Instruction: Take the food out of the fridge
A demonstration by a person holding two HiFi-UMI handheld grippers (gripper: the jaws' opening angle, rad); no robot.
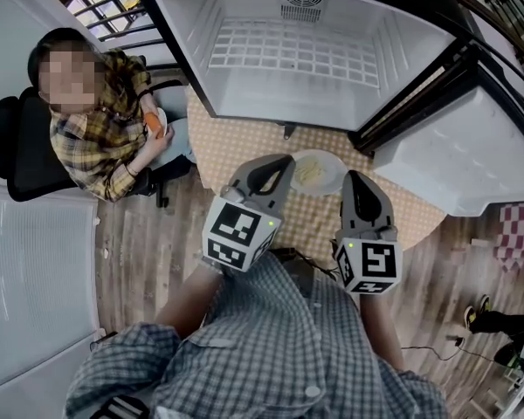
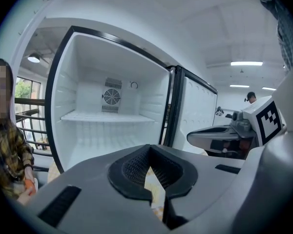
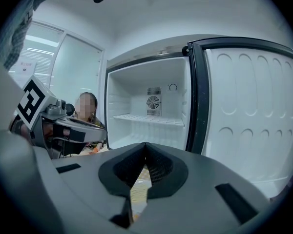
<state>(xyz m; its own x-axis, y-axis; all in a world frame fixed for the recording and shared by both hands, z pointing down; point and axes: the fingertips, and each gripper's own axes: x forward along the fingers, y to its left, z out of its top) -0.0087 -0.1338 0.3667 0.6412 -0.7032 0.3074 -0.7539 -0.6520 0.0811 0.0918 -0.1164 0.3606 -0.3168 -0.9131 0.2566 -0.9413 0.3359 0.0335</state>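
The left tongs (image 2: pixel 149 150) and right tongs (image 3: pixel 145 146) are clenched on nothing, and the fridge (image 1: pixel 288 103) looks bare. With the plate of food (image 1: pixel 314 171) on the bench (image 1: pixel 236 147), keeping clear of it seems wise.

My head view looks steeply down, the fridge (image 1: pixel 244 94) at twelve o'clock; both gripper views face it near level, sharing its open interior.

Left hand-held gripper (image 1: pixel 282 162) and right hand-held gripper (image 1: pixel 353 178) are closed, empty.
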